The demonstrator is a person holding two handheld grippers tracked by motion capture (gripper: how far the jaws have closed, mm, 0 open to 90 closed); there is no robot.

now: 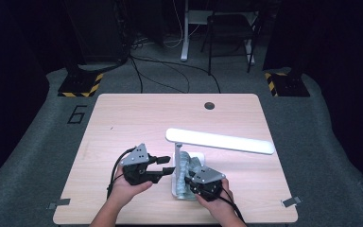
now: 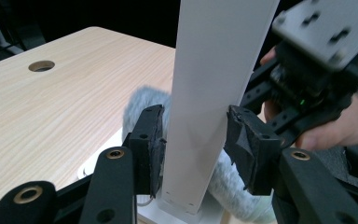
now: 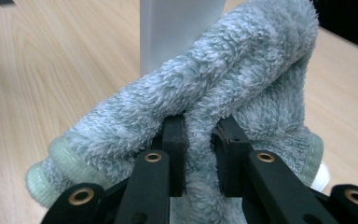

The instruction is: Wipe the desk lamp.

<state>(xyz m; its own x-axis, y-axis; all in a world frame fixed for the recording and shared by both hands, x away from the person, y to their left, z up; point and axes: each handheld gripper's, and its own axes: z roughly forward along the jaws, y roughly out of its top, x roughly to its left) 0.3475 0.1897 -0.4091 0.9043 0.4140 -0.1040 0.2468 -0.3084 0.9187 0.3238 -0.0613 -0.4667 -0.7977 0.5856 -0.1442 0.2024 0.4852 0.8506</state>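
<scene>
A white desk lamp stands on the table's near middle, with a long flat head (image 1: 220, 141) on an upright post (image 1: 177, 158) (image 2: 209, 70). My left gripper (image 1: 169, 165) (image 2: 196, 140) reaches in from the left, and its pads (image 2: 151, 140) lie against both sides of the post. A fluffy grey-blue cloth (image 1: 185, 170) (image 3: 214, 84) is draped around the post's foot and over the lamp base (image 1: 176, 191). My right gripper (image 1: 194, 182) (image 3: 199, 140) comes from the near right and is shut on a fold of this cloth. The post (image 3: 177, 28) rises just behind the cloth.
The wooden table (image 1: 123, 123) has a round cable hole (image 1: 209, 105) at its far edge. The lamp head overhangs the right half of the table. Beyond the table are a chair (image 1: 229, 28), floor cables and two yellow-and-black striped stand feet (image 1: 78, 85).
</scene>
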